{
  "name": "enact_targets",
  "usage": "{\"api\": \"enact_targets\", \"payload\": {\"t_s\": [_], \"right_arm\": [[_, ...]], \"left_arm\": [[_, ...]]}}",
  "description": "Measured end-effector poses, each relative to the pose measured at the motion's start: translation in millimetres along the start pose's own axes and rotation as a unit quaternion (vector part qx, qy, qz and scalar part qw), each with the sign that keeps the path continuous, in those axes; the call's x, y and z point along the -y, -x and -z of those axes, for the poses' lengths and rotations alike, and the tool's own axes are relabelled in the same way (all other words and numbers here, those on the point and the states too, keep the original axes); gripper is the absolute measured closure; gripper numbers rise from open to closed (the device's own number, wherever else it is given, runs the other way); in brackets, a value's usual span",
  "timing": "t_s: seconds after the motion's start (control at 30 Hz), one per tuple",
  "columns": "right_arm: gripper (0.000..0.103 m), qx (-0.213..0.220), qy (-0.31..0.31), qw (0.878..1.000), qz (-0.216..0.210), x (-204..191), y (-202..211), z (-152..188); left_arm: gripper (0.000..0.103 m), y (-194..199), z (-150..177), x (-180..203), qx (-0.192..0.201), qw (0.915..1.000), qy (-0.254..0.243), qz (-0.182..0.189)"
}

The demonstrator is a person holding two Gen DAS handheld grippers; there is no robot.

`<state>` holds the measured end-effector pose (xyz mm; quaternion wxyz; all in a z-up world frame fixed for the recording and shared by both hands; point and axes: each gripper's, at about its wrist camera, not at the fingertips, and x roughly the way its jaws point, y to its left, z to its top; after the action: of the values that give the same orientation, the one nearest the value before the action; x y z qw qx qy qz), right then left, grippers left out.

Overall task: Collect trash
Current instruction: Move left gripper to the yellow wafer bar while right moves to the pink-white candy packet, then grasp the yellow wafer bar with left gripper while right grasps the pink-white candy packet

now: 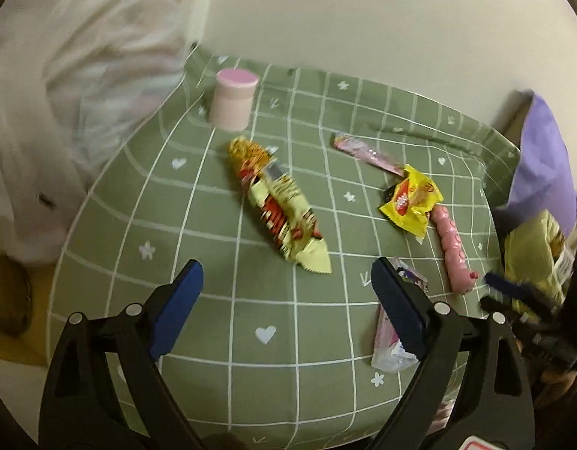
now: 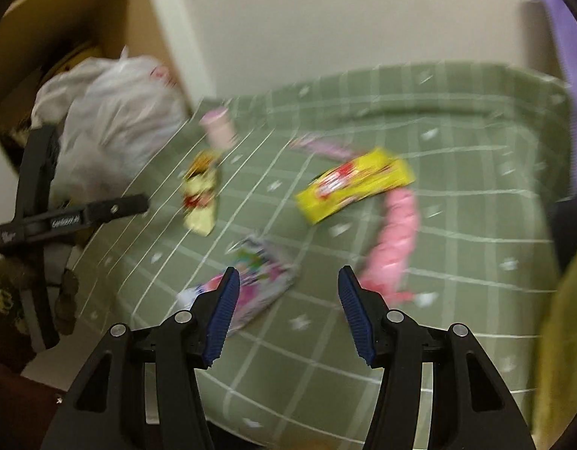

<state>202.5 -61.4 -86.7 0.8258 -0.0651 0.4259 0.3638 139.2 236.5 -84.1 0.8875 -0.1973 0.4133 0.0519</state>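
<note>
Left wrist view: the left claw (image 1: pixel 284 277) is spread wide with nothing between its blue pads, low over the worktop (image 1: pixel 251 337), which has a green cloth with white grid lines. Just behind the right pad lies a pink and white wrapper (image 1: pixel 391 352); its long axis runs away from the camera, and the pad hides its middle. A little farther, in the centre, the long yellow and red wrapper (image 1: pixel 279 206) lies slanted, its pointed cut end toward the camera and its other end toward the pink cup (image 1: pixel 234 99), which stands upright near the far edge. To the right, a pink sausage-shaped thing (image 1: pixel 453 251) lies lengthwise away from the camera, and a crumpled yellow packet (image 1: pixel 412 202) touches its far end. Behind it a thin pink stick wrapper (image 1: pixel 363 152) lies slanted. A white plastic bag (image 1: pixel 74 93) fills the left side, blurred. At the right edge the other claw is cut off and hard to make out.

Right wrist view: strongly blurred. The right claw (image 2: pixel 288 300) is also apart and empty. The pink and white wrapper (image 2: pixel 251 281) lies partly behind its left pad, the pink sausage-shaped thing (image 2: pixel 393 240) beyond its right pad.
</note>
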Motion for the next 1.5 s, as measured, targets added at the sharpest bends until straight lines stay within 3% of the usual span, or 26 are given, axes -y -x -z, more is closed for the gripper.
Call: {"api": "enact_targets", "payload": {"t_s": [0.1, 0.3, 0.47, 0.67, 0.83, 0.9, 0.97, 1.0, 1.23, 1.33, 1.43, 1.5], "right_arm": [[0.052, -0.026, -0.013, 1.0, -0.005, -6.1, -19.3, 6.5], [0.052, -0.061, -0.047, 0.996, -0.034, -14.9, -52.6, 14.2], [0.051, -0.047, -0.044, 0.998, -0.009, -23.8, -67.5, 4.0], [0.051, -0.032, -0.015, 0.999, 0.029, -38.5, -81.0, -4.6], [0.05, -0.031, -0.022, 0.999, 0.015, -34.5, -80.8, -6.0], [0.062, -0.024, -0.026, 0.999, 0.015, -29.1, -78.2, -4.2], [0.087, -0.028, -0.025, 0.999, 0.029, -21.7, -75.8, -4.2], [0.092, -0.033, -0.039, 0.998, 0.027, -14.6, -73.8, -4.4], [0.094, -0.015, -0.091, 0.995, 0.033, 18.7, -36.7, 9.3], [0.093, -0.011, -0.097, 0.994, 0.047, 19.8, -30.9, 17.4], [0.092, 0.003, -0.087, 0.994, 0.058, 13.6, -27.2, 23.8], [0.086, 0.014, -0.081, 0.995, 0.05, 9.7, -24.7, 25.1]], "left_arm": [[0.016, -0.2, 5.3, -11.1, 0.002, 0.9993, 0.038, -0.002], [0.016, 13.7, 12.2, -18.9, 0.02, 0.999, 0.032, -0.025], [0.016, 20.8, 13.1, -23.2, 0.019, 0.999, -0.004, -0.04], [0.016, 13.8, 15.4, -32.7, 0.009, 0.9997, 0.009, -0.023], [0.016, -4.2, 7.5, -30.8, 0.003, 0.9999, 0.015, -0.006], [0.016, -10.8, 0.2, -29.1, 0.005, 0.9998, 0.017, -0.009], [0.016, -16.8, -11.9, -26.3, 0.013, 0.9997, 0.018, -0.008], [0.016, -20.7, -18.4, -26.0, 0.014, 0.9996, 0.024, -0.004], [0.016, -64.3, -48.7, -19.4, -0.021, 0.9989, 0.04, 0.007], [0.017, -80.9, -58.7, -8.0, -0.017, 0.9994, 0.03, -0.009], [0.031, -93.4, -67.1, 0.8, -0.011, 0.9989, 0.022, -0.04], [0.037, -97.5, -69.9, 1.1, -0.016, 0.9983, 0.03, -0.047]]}}
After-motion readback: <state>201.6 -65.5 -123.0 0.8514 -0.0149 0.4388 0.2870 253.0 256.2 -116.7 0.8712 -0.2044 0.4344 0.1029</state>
